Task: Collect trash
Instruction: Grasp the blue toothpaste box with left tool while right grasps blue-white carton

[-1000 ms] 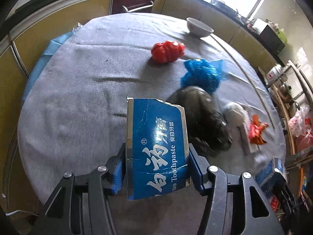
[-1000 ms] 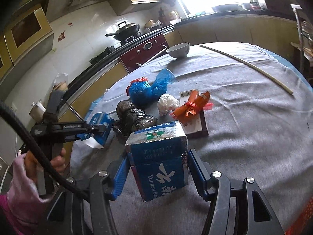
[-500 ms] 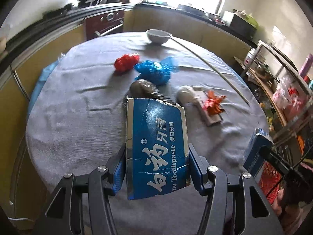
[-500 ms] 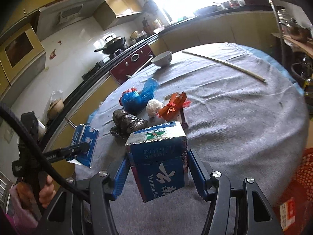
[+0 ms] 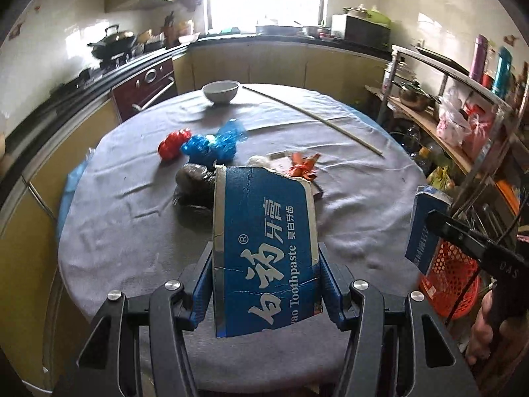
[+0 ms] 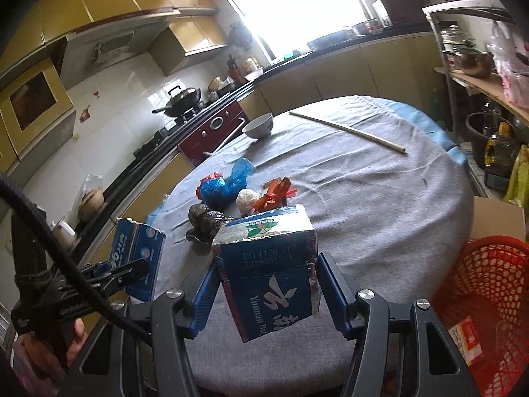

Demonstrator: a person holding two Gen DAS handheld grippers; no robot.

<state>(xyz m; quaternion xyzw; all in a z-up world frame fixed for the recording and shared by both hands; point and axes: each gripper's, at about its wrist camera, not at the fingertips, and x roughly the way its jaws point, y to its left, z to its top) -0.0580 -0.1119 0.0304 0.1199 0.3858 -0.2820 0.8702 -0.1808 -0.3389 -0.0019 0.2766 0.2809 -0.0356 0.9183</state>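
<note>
Your left gripper [image 5: 264, 274] points down at the grey table [image 5: 132, 205] from the lower centre of the frame, its fingers pinching a torn blue box [image 5: 264, 248] reading "Toothpaste". Your right gripper [image 6: 266, 284] pinches a second blue carton [image 6: 269, 264] printed "Yunnan Bai", its last letters cut off, near the red basket [image 6: 489, 284] at lower right

The toothpaste box [image 5: 264, 251] is blue with white letters, the surface [image 5: 132, 205] grey, the basket [image 6: 489, 297] red, the bowl [image 5: 220, 91] white.
</note>
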